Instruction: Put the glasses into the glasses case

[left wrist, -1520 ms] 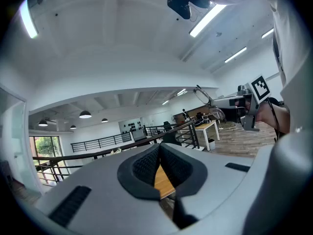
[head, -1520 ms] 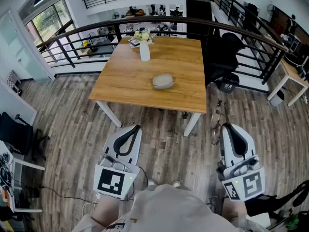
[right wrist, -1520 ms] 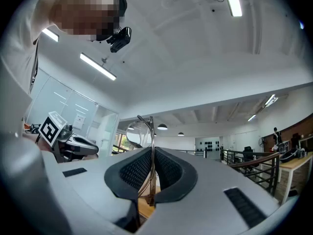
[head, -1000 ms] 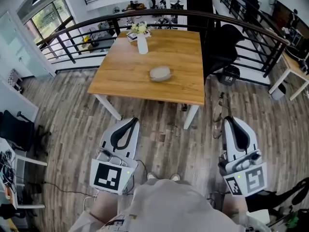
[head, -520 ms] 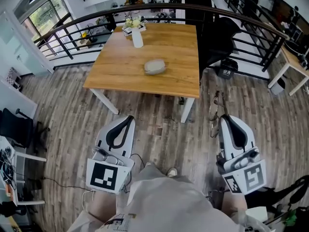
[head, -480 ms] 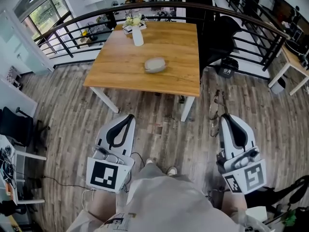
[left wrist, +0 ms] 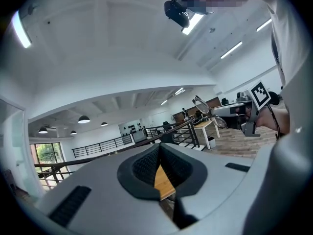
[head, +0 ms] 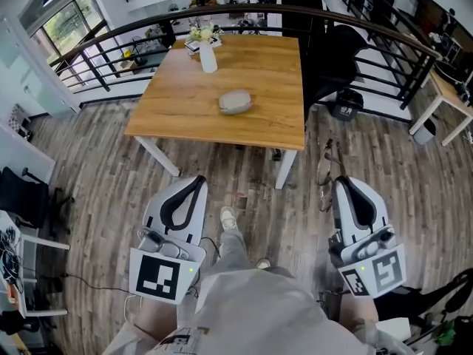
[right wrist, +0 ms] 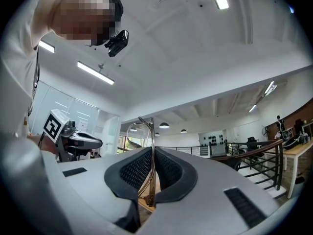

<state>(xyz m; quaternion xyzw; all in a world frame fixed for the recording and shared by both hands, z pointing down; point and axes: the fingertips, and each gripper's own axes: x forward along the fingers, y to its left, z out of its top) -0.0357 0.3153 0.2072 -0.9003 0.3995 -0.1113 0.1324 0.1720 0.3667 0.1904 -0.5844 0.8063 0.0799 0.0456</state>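
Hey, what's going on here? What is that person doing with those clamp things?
A person stands back from a wooden table, with a handheld gripper in each hand. The right gripper is clamped on a pair of glasses. The left gripper is shut and empty. The glasses case lies on the table, so the glasses are not yet in it.

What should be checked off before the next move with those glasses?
1. Glasses clamped in right tongs: ok.
2. Left tongs free: ok, shut on nothing.
3. Case on table: ok.
4. Case open: not ok, it looks closed.
5. Table within reach: not ok, a stretch of floor lies between.
6. Glasses' arms folded: cannot tell.
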